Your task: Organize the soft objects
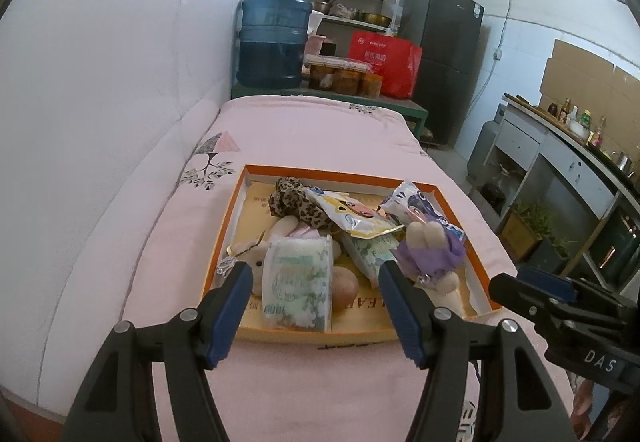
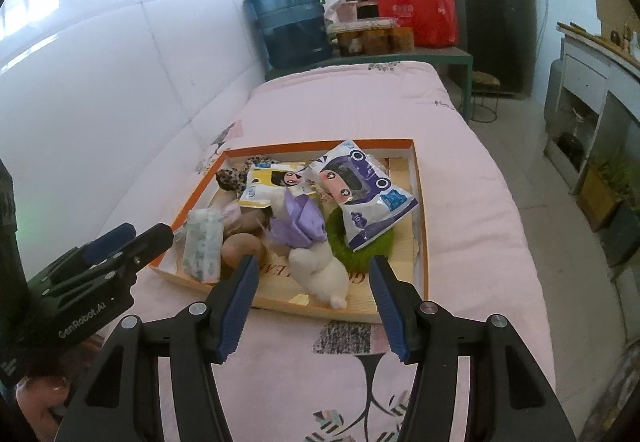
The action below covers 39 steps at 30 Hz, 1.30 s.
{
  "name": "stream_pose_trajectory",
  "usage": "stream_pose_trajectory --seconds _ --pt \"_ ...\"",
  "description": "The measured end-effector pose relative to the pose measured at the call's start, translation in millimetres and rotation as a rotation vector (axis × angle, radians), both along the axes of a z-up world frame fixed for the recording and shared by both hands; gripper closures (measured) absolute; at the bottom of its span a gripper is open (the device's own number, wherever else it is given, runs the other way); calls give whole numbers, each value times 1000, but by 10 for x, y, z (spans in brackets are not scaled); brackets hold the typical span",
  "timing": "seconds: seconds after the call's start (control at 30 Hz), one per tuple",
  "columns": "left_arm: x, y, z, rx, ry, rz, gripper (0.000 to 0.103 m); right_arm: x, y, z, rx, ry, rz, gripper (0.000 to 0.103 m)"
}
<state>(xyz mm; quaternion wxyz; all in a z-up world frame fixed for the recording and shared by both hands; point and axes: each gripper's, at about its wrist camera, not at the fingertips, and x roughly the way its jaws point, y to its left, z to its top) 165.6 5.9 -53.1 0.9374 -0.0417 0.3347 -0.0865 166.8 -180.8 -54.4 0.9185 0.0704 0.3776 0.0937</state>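
Note:
An orange-rimmed cardboard tray (image 1: 230, 218) (image 2: 420, 202) lies on the pink quilt and holds several soft objects. A green-white tissue pack (image 1: 298, 280) (image 2: 204, 242), a purple-dressed plush rabbit (image 1: 432, 254) (image 2: 316, 258), a leopard-print cloth (image 1: 296, 204), a yellow packet (image 1: 356, 218) (image 2: 272, 186) and a purple-white packet (image 1: 420, 206) (image 2: 360, 194) lie in it. My left gripper (image 1: 316, 282) is open and empty just before the tray's near edge, the tissue pack between its fingers. My right gripper (image 2: 312, 278) is open and empty, the rabbit between its fingers.
A pink quilt (image 1: 320, 130) covers the bed beside a white wall. A blue water jug (image 1: 274, 38), jars and a red bag (image 1: 384, 62) stand on a green table beyond. A kitchen counter (image 1: 580, 146) runs along the right. A green fuzzy ring (image 2: 360, 246) lies in the tray.

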Motion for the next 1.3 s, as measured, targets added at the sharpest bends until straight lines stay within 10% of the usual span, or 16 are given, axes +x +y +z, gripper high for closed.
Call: stream_pose_trajectory --seconds 1.3 --pt "-1069 23 471 25 -85 18 38 -1103 259 459 -110 -116 -82 44"
